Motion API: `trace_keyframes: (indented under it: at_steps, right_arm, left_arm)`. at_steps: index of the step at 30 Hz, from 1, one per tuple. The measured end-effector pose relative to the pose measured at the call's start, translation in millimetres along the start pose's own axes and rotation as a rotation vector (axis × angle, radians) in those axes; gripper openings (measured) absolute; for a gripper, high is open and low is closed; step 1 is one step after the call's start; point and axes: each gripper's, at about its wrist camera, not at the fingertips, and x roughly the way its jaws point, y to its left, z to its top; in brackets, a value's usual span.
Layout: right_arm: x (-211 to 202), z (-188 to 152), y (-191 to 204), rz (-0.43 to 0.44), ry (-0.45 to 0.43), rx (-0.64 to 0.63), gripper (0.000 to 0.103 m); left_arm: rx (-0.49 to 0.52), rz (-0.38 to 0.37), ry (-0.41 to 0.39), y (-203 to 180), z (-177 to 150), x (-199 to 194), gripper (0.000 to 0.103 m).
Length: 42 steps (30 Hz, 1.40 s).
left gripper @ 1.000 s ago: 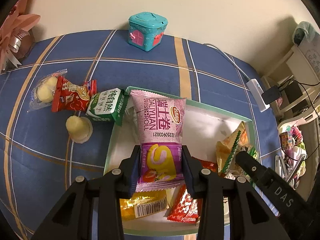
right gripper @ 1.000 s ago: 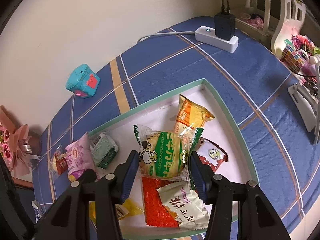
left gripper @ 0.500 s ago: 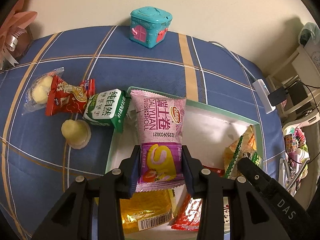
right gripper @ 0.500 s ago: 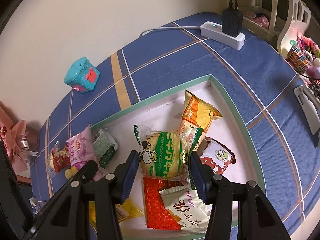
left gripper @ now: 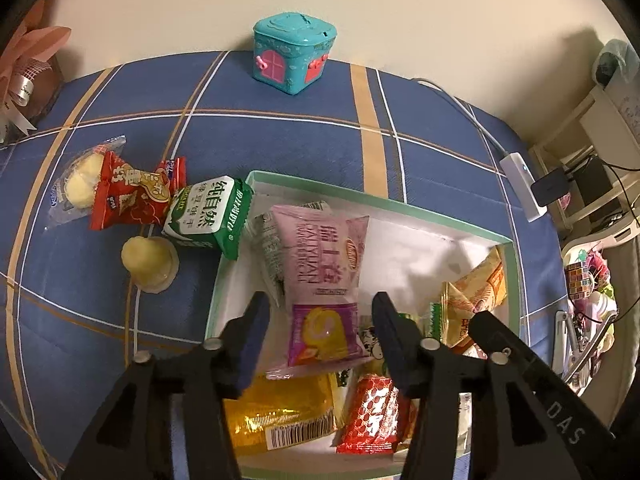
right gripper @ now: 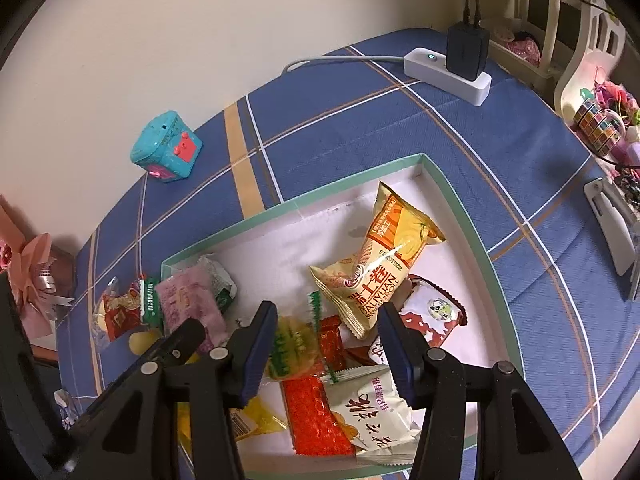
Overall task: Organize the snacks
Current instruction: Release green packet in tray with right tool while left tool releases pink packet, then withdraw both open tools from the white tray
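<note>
A white tray with a green rim [left gripper: 360,197] [right gripper: 452,196] holds several snack packs. My left gripper [left gripper: 320,320] is open above it; the pink Swiss roll pack [left gripper: 324,276] lies loose between its fingers, leaning on the tray's left side. My right gripper [right gripper: 326,336] is open; the green cracker pack [right gripper: 294,346] lies in the tray below it. An orange Swiss roll pack [right gripper: 380,264] lies in the tray's middle. Outside the tray to the left lie a green milk carton [left gripper: 208,216], a red pack [left gripper: 132,196], a clear bag [left gripper: 74,184] and a jelly cup [left gripper: 150,262].
A teal toy house [left gripper: 294,54] [right gripper: 166,148] stands by the back wall. A white power strip with a black charger [right gripper: 456,68] lies at the back right. A pink bouquet [right gripper: 32,276] is at the left edge. A shelf with trinkets [right gripper: 600,120] stands at right.
Both grippers have opened. The pink Swiss roll pack and the green cracker pack have dropped from the fingers into the tray.
</note>
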Motion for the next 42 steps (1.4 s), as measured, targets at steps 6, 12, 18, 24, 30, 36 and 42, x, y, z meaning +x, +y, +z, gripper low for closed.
trace_keyframes:
  at_steps: [6, 12, 18, 24, 30, 36, 42]
  right_arm:
    - [-4.4, 0.5, -1.9, -0.018, 0.009, 0.003, 0.059]
    - [-12.4, 0.9, 0.9, -0.038, -0.005, -0.009, 0.075]
    - [-12.4, 1.9, 5.3, -0.067, -0.008, -0.036, 0.089]
    - [-12.2, 2.5, 6.1, -0.090, -0.020, -0.049, 0.103]
    - [-11.3, 2.5, 6.1, -0.103, -0.024, -0.062, 0.103]
    - [-13.9, 2.5, 6.7, -0.089, -0.037, -0.063, 0.103]
    - [-15.3, 0.5, 10.8, -0.081, -0.031, -0.078, 0.103]
  left_arm:
    - [-0.004, 0.020, -0.005, 4.2, 1.4, -9.6, 0.056]
    - [-0.029, 0.041, -0.026, 13.4, 3.6, -20.5, 0.072]
    - [-0.086, 0.078, -0.026, 29.7, 4.7, -20.5, 0.081]
    - [-0.100, 0.128, -0.032, 39.6, 3.9, -16.0, 0.090]
    - [-0.124, 0.148, -0.067, 46.7, 4.7, -18.3, 0.101]
    - [-0.155, 0.136, -0.095, 52.7, 5.9, -22.8, 0.101]
    - [-0.171, 0.138, -0.105, 60.7, 5.1, -27.5, 0.101]
